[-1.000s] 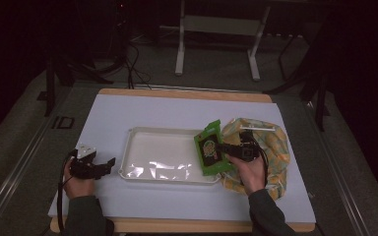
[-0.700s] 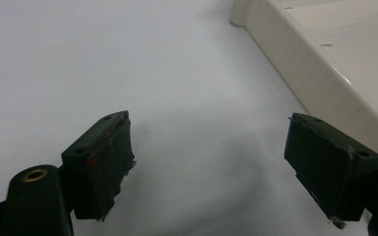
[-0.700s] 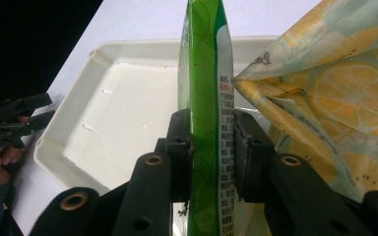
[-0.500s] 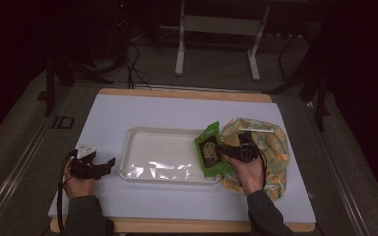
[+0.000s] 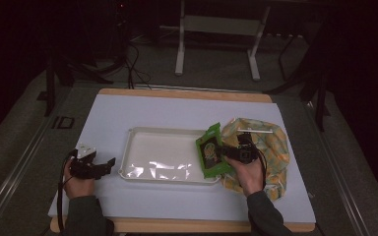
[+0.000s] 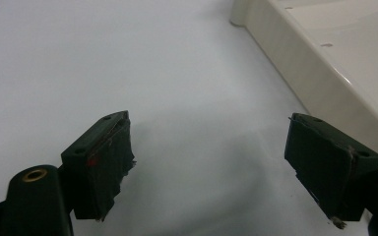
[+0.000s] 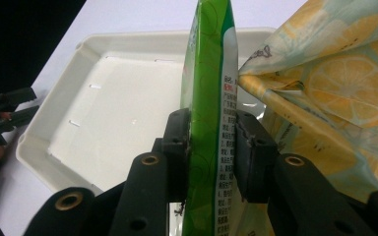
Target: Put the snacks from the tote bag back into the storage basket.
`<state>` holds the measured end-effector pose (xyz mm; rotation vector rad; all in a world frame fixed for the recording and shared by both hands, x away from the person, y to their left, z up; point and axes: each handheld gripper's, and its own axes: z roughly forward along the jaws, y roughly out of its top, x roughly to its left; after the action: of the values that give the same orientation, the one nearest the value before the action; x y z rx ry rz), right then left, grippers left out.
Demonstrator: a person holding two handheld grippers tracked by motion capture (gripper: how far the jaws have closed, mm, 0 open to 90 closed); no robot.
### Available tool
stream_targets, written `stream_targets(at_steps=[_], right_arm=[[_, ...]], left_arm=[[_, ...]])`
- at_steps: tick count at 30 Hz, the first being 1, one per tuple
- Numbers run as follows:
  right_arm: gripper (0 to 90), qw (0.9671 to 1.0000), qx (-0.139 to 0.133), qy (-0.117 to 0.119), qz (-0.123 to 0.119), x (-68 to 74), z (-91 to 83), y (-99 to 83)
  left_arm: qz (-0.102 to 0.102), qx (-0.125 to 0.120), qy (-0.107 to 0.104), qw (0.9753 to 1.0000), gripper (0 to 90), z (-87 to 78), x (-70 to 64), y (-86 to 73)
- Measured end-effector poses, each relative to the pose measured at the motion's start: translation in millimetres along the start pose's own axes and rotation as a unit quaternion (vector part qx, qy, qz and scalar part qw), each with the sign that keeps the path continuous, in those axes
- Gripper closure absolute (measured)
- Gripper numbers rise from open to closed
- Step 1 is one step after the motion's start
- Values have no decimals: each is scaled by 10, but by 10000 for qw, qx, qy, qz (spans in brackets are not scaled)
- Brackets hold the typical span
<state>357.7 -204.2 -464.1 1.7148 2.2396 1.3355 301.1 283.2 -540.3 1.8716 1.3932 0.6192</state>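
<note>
One green packet (image 7: 209, 98), one white tray (image 5: 142, 142) and one lemon-print bag (image 5: 270, 142) lie before you on the table (image 5: 177, 108). Your right hand-held gripper (image 7: 211, 147) pinches the packet edge-on at the tray's right rim, beside the bag, its long axis pointing away from you. Your left hand-held gripper (image 6: 216, 162) rests spread wide, low over the table just left of the tray.

Right gripper (image 5: 225, 152) holds green packet (image 5: 210, 156) over right rim of white tray (image 5: 142, 141). Left gripper (image 5: 109, 163) rests just left of tray.
</note>
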Motion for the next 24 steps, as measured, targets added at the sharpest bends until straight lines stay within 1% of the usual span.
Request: stream_targets(at_steps=[9,10,15,18,24], right_arm=[[663,9997,92,-151,-150,24,21,-55],[662,9997,94,-162,-134,27,24,-66],[651,9996,114,-178,-163,30,16,-101],[638,9995,115,-178,-215,44,-2,-146],[623,9995,169,-176,-218,42,-23,-234]], left_arm=[[-1,-2,2,10000,186,1,-1,0],[-2,-3,2,10000,186,2,-1,0],[5,-1,5,10000,186,2,-1,0],[4,-3,7,10000,186,3,-2,0],[14,-2,17,10000,186,3,-4,0]])
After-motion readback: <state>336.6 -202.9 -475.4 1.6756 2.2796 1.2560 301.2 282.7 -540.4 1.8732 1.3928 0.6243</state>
